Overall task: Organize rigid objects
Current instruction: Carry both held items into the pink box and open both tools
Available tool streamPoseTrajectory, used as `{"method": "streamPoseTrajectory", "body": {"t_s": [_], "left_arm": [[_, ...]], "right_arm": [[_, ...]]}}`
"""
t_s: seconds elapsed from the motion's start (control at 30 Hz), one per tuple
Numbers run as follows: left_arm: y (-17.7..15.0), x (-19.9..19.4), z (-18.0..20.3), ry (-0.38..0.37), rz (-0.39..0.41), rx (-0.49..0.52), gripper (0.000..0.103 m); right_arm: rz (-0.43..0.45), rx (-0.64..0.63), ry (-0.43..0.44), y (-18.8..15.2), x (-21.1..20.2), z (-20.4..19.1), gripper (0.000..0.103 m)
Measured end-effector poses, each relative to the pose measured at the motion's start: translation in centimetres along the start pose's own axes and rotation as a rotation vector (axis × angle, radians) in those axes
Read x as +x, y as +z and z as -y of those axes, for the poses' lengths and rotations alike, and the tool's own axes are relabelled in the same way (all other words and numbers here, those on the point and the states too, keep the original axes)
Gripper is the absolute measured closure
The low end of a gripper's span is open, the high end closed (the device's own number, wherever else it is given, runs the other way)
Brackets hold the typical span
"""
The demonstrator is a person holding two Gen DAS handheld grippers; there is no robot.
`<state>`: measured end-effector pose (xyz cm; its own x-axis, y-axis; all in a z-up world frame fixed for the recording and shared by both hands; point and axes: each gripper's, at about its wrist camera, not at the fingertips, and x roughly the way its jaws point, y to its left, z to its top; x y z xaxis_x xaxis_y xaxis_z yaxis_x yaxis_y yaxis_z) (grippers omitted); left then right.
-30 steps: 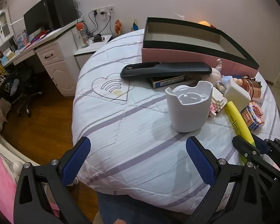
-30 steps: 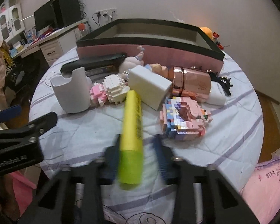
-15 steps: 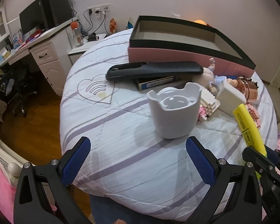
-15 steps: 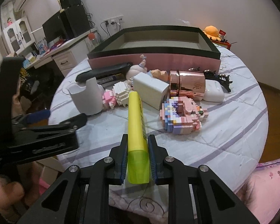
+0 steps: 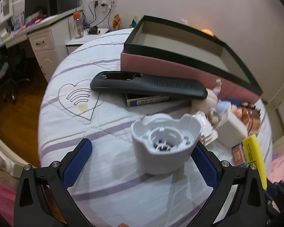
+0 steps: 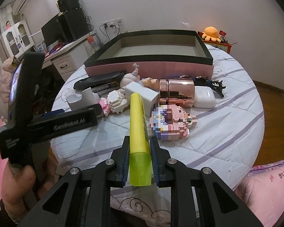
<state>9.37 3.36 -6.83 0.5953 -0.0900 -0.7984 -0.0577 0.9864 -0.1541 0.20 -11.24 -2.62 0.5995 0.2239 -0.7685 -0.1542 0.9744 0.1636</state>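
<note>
Your right gripper (image 6: 139, 160) is clamped on the yellow highlighter marker with the lime-green cap (image 6: 139, 132), both blue pads pressed against its sides near the cap, so the marker sticks out forward and up off the round tabletop covered in a white quilt with purple stripes (image 6: 227, 132). Your left gripper (image 5: 142, 162) is wide open, with the white plastic cup-shaped holder with the scalloped rim (image 5: 165, 141) standing upright between its blue pads; the right pad sits just beside the holder's wall, the left one is well apart from it. Far behind the holder lies a long dark grey remote-like case (image 5: 147, 85) resting on top of a dark book with a yellow-edged spine (image 5: 147, 100). At the far side sits the big open pink box with the black rim (image 6: 147, 64), nothing visible inside. Right of the marker there's a pink-and-pastel brick-built figure (image 6: 170, 123), a shiny rose-gold cylinder on its side (image 6: 177, 92) and a white earbud case (image 6: 204, 96).
</note>
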Motion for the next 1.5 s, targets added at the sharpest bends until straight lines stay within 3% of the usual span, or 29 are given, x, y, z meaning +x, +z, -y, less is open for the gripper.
{"method": "streamPoseTrajectory", "body": {"t_s": [0.1, 0.3, 0.67, 0.93, 1.23, 1.33, 1.5], "left_arm": [[0.2, -0.1, 0.0, -0.017, 0.015, 0.006, 0.008], [0.0, -0.9, 0.5, -0.104, 0.029, 0.038, 0.049], [0.9, -1.5, 0.2, -0.104, 0.002, 0.066, 0.049], [3.4, -3.0, 0.0, -0.090, 0.015, 0.085, 0.049], [10.5, -5.1, 1.2, -0.109, 0.099, 0.106, 0.049], [13.6, -4.0, 2.3, -0.130, 0.119, 0.120, 0.049], [16.8, 0.7, 4.5, -0.142, 0.071, 0.136, 0.049]], "right_arm": [[-0.002, 0.002, 0.002, 0.5, -0.1, 0.3, 0.083], [-0.010, 0.001, 0.012, 1.3, -0.4, 0.3, 0.083], [-0.015, 0.011, 0.031, 3.0, -0.5, 0.8, 0.083], [-0.002, 0.003, 0.064, 6.0, -0.6, 0.7, 0.083], [0.045, -0.004, 0.074, 12.2, 0.7, 2.1, 0.083], [0.052, 0.014, 0.068, 15.3, 2.4, 3.5, 0.083], [0.015, 0.050, 0.044, 18.4, 6.5, 5.6, 0.083]]}}
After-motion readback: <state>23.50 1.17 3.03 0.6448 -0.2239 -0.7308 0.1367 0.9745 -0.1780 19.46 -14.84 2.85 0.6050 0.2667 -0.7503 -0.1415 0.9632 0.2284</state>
